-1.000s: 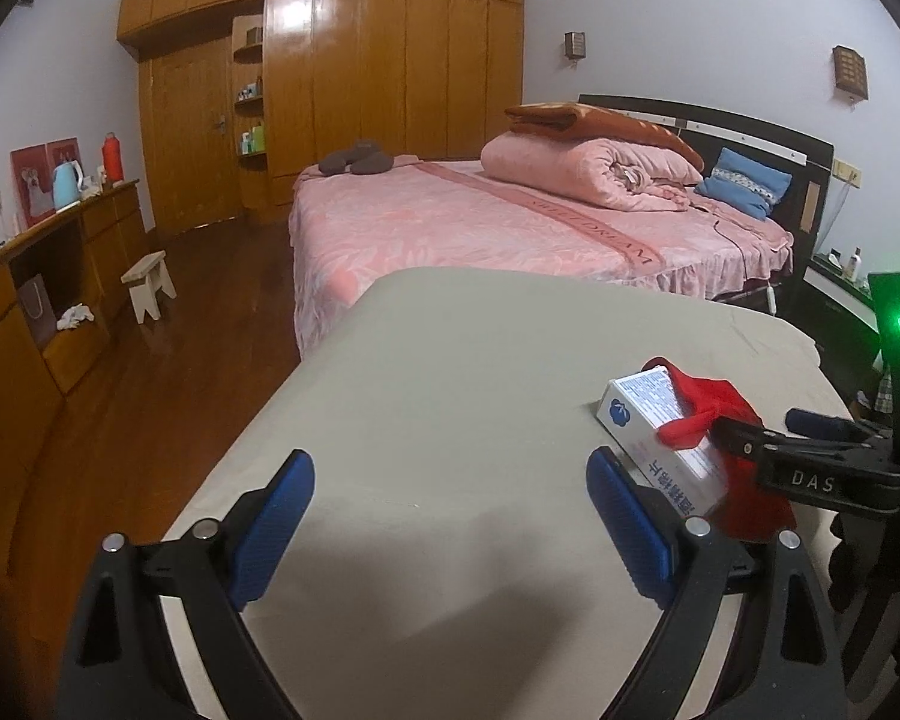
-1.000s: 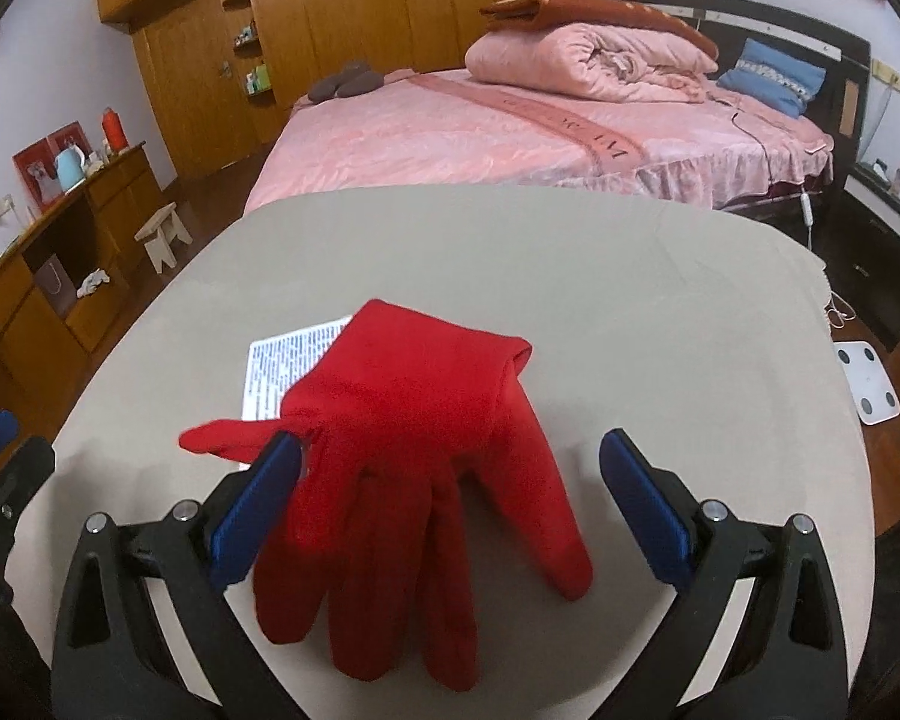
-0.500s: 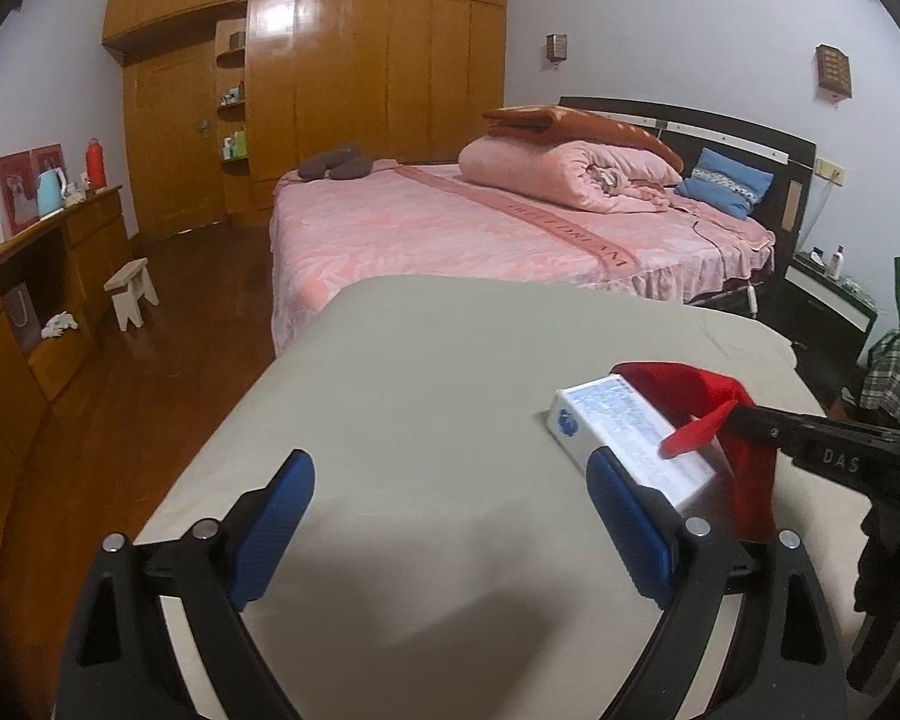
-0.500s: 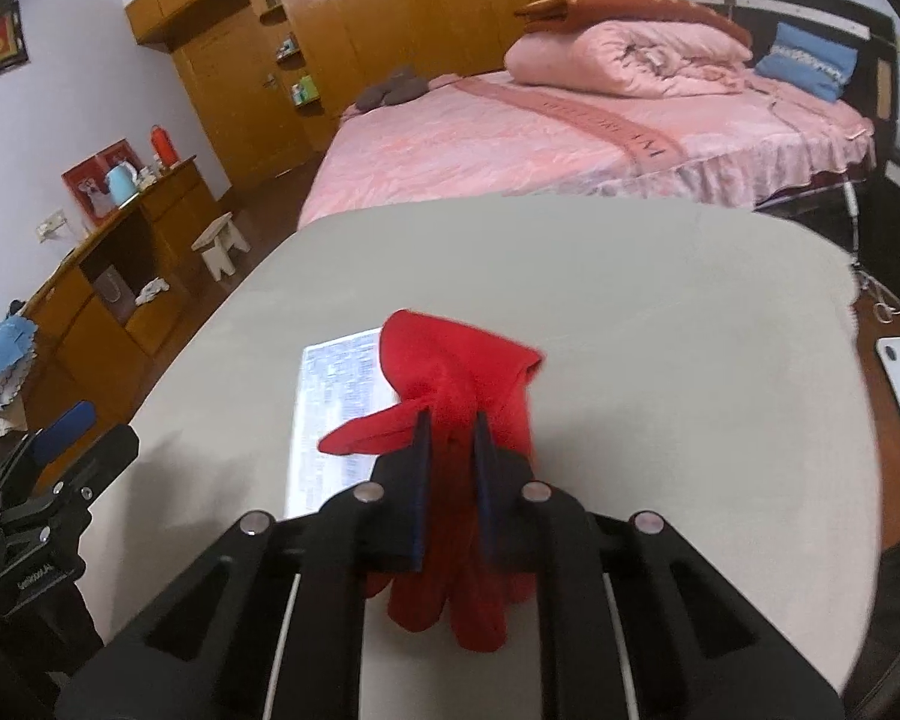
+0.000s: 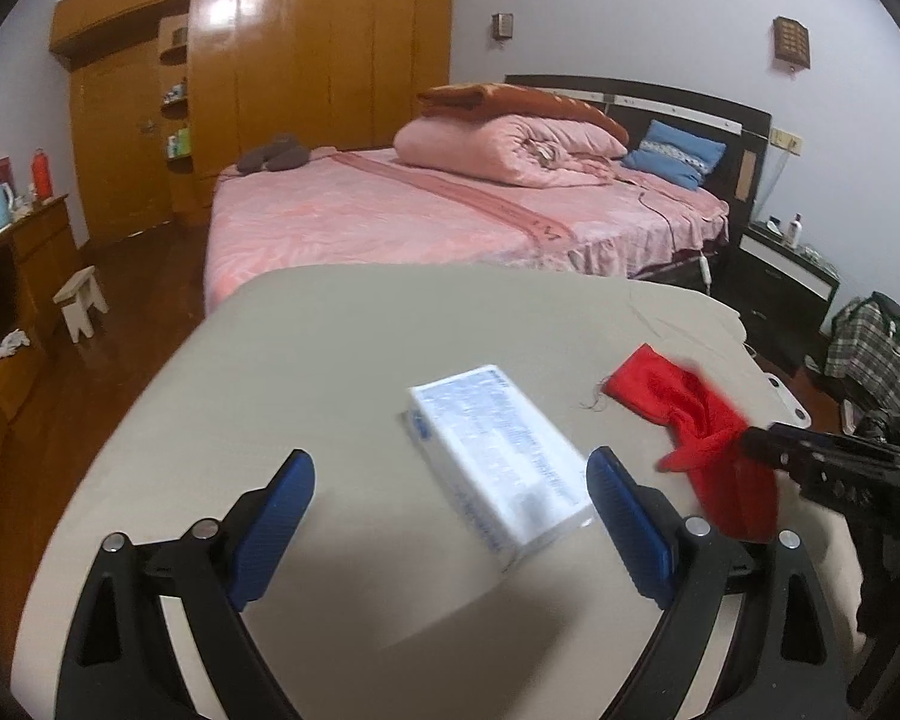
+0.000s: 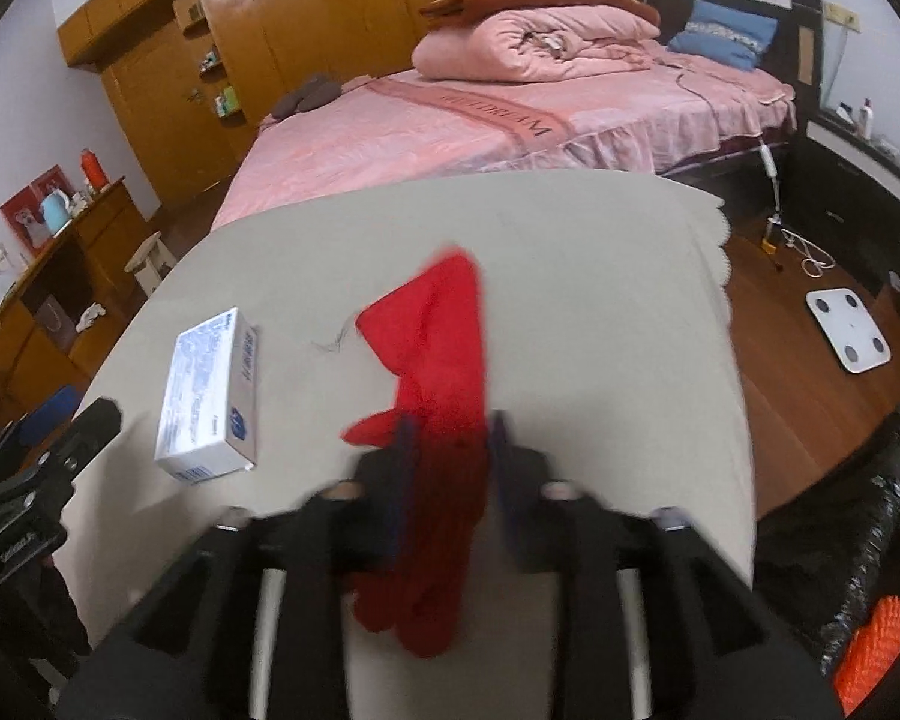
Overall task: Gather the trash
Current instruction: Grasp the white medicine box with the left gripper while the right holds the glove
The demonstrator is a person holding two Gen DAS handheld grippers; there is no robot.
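A red glove (image 6: 444, 360) is pinched between the blue pads of my right gripper (image 6: 447, 444); its cuff trails on the beige table (image 6: 600, 276) and its fingers hang below the jaws. It also shows in the left wrist view (image 5: 696, 414), held at the right. A white and blue box (image 5: 498, 456) lies on the table between the open pads of my left gripper (image 5: 450, 516), which is empty. The box also shows in the right wrist view (image 6: 210, 390), left of the glove.
A black trash bag (image 6: 858, 516) sits at the right beside the table, with something orange (image 6: 876, 642) below it. A pink bed (image 5: 450, 210) stands beyond the table. A white scale (image 6: 849, 330) lies on the wood floor.
My right gripper closed on the red glove and pulled it right, off the box. My left gripper moved right, so the box now lies between its pads.
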